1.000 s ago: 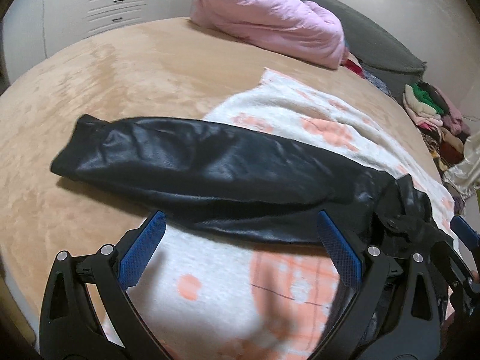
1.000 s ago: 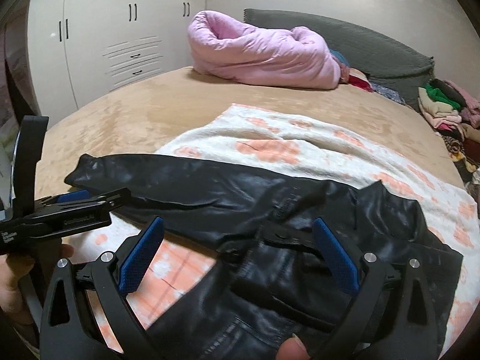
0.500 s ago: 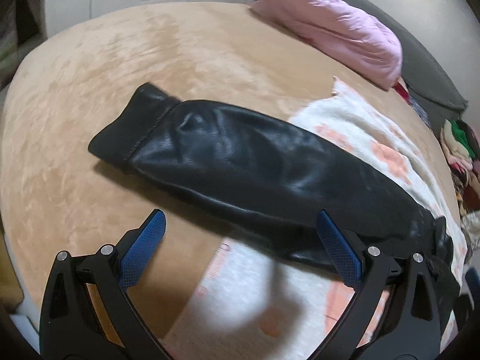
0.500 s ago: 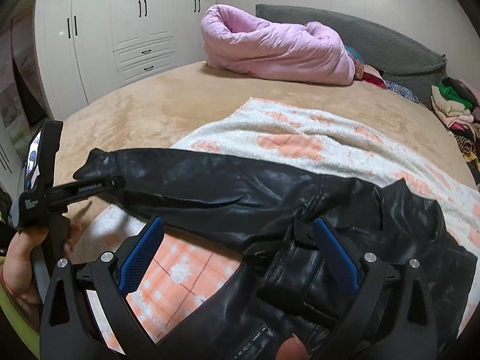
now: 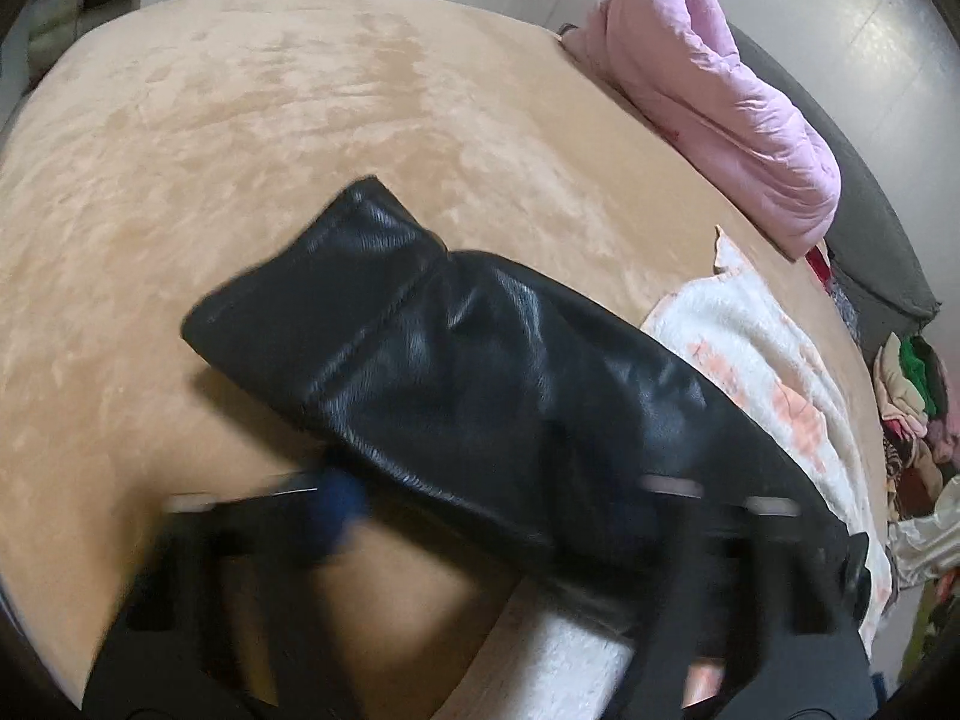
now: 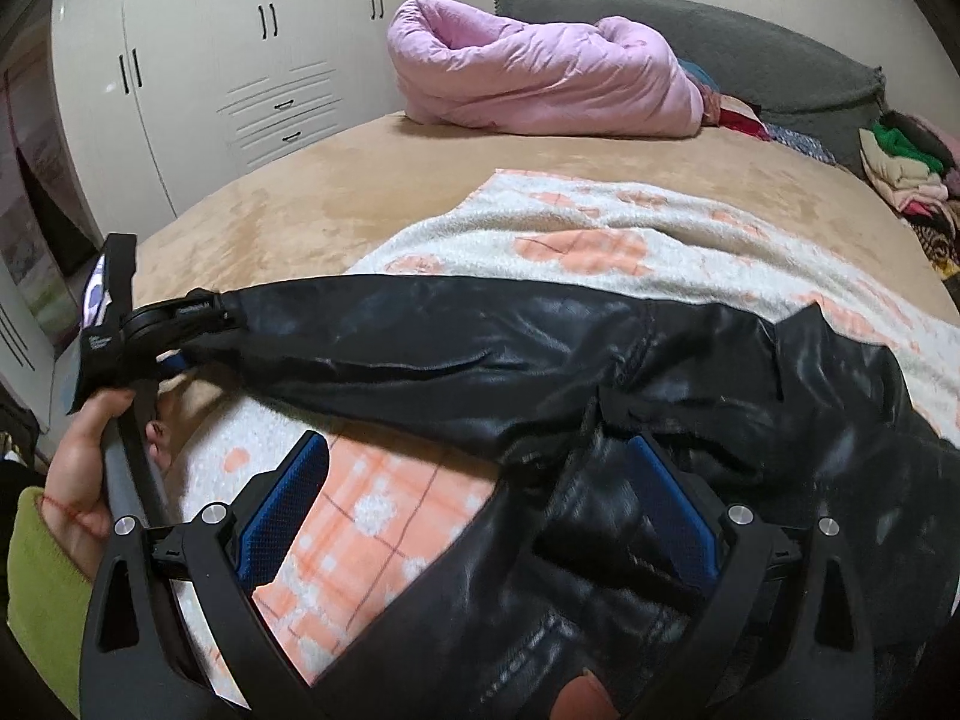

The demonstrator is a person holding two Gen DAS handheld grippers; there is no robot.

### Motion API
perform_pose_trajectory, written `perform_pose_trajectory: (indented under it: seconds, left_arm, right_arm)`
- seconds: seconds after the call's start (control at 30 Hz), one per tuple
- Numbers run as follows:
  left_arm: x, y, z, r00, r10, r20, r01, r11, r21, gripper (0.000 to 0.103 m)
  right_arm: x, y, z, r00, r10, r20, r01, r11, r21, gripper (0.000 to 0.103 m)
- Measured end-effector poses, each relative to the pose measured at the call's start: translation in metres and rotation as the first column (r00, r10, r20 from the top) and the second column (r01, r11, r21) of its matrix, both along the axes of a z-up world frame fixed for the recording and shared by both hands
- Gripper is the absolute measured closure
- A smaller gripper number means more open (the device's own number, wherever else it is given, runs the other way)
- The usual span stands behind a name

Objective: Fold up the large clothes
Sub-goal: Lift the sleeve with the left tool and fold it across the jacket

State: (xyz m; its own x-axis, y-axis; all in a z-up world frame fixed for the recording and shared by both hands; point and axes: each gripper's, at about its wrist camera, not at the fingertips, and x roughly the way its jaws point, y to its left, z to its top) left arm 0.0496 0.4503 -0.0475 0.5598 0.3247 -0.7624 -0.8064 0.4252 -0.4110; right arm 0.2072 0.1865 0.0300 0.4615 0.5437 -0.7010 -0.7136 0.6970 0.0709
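Observation:
A black leather jacket (image 6: 690, 372) lies on a white and orange blanket (image 6: 570, 228) spread over the tan bed. Its long sleeve (image 5: 480, 360) stretches out to the left onto the bare bedcover, cuff at the far end. My left gripper (image 5: 486, 504) is blurred and its jaws are closing, with the sleeve's near edge between them. From the right wrist view the left gripper (image 6: 192, 336) pinches the sleeve end, which rises slightly off the bed. My right gripper (image 6: 480, 480) hangs open over the jacket's body near the armpit, blue pads (image 6: 282, 516) apart.
A rolled pink duvet (image 6: 540, 78) and a grey headboard (image 6: 750, 42) stand at the far end of the bed. Several folded clothes (image 6: 906, 168) are piled at the right edge. White wardrobes (image 6: 198, 78) line the left wall. A hand (image 6: 78, 468) in a green sleeve holds the left gripper.
The left gripper has travelled left along the sleeve toward the cuff, rolled, and its wide-open jaws have come together on the sleeve. The right gripper has stayed open over the jacket.

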Motion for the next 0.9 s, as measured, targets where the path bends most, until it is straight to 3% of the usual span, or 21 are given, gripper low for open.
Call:
perform_pose_trajectory:
  seconds: [0.1, 0.37, 0.63, 0.9]
  left_arm:
    - [-0.002, -0.007, 0.012, 0.998, -0.009, 0.058, 0.008, 1.000, 0.023, 0.094]
    - [-0.021, -0.049, 0.084, 0.961, -0.108, 0.254, 0.065, 0.983, 0.174, 0.101]
    - [-0.013, -0.111, 0.137, 0.907, -0.280, 0.314, 0.186, 0.936, 0.298, 0.102]
    - [0.023, -0.194, 0.170, 0.832, -0.473, 0.288, 0.349, 0.852, 0.390, 0.102]
  right_arm:
    - [-0.004, -0.015, -0.001, 1.000, -0.022, 0.004, 0.022, 1.000, -0.008, 0.004]
    - [-0.006, -0.075, 0.005, 0.992, -0.114, -0.049, 0.115, 0.993, 0.034, 0.004]
    - [-0.002, -0.128, 0.022, 0.977, -0.203, -0.066, 0.208, 0.974, 0.085, 0.004]
    - [-0.001, -0.187, 0.031, 0.951, -0.298, -0.078, 0.306, 0.943, 0.131, 0.004]
